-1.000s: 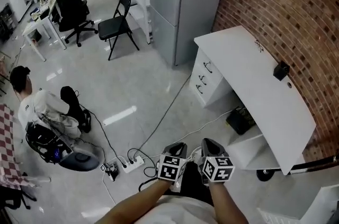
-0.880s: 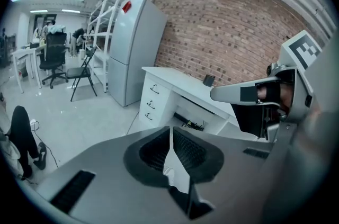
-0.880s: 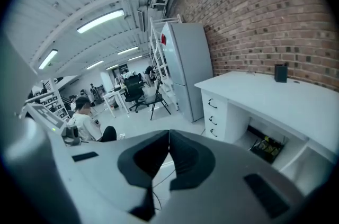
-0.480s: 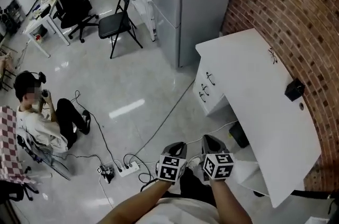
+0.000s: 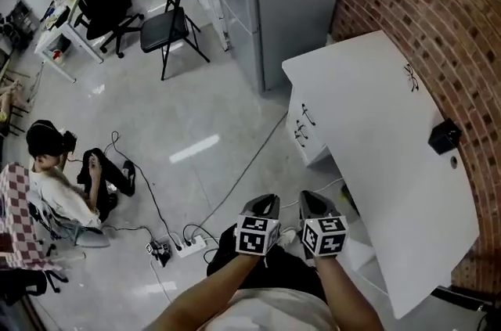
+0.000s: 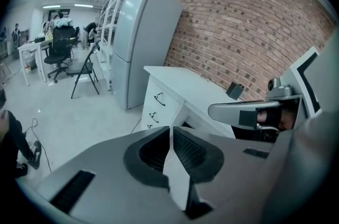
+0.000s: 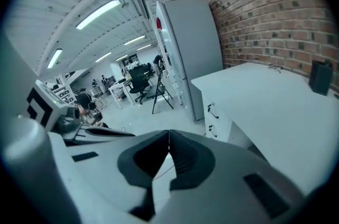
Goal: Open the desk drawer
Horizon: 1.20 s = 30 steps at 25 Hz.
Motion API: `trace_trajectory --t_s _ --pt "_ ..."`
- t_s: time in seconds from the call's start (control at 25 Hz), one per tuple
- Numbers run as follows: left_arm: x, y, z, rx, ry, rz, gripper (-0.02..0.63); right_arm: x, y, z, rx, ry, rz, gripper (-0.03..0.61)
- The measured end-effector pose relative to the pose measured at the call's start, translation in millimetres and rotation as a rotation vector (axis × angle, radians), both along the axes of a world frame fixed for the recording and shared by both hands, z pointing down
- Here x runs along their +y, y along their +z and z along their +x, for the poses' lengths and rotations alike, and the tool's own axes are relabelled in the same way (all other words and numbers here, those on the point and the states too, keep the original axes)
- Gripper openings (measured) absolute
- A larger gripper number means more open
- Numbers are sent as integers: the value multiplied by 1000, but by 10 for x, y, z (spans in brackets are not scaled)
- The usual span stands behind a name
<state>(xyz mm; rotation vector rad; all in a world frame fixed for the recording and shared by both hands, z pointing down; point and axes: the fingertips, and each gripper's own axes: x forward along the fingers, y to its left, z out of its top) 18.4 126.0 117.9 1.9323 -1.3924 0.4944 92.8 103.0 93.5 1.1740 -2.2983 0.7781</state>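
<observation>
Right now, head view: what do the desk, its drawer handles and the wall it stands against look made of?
Desk: likely laminated board or painted wood, matte white; the top is flat and uniform with thin square edges.
Drawer handles: probably metal, dark; thin curved bars, too small to be sure.
Wall: exposed red-brown brick, rough and matte, with pale mortar lines visible.

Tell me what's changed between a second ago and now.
The head view has moved closer to the white desk: it looms larger, its drawers nearer the left gripper and right gripper. Nothing was taken hold of or let go. Both grippers stay side by side, shut and empty; the drawers stay closed.
</observation>
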Motion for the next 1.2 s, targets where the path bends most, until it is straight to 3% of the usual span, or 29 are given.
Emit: trace_trajectory --t_s 0.24,0.48,0.56,0.72,0.92,1.0,1.08,1.2 --pt "-489 -46 106 -5 61 40 23 -174 50 126 10 32 -10 15" --pt "-702 477 120 -25 180 -69 23 -369 194 184 66 86 -38 15" --pt "-833 587 140 -31 246 -71 23 -434 290 182 87 110 -57 15" --pt "-1312 834 105 -3 357 -34 23 -666 745 89 127 144 -120 15" --pt "-1811 1618 148 86 527 -51 26 -1125 1426 -78 150 114 -117 15" --pt "-1925 1924 239 110 630 -49 64 -1238 1759 -107 176 86 -120 15" --pt "-1977 2184 323 150 722 -39 152 -1288 2089 -152 194 45 -129 15" --pt "-2161 2645 429 108 829 24 167 -1387 2597 -182 176 -29 -134 15"
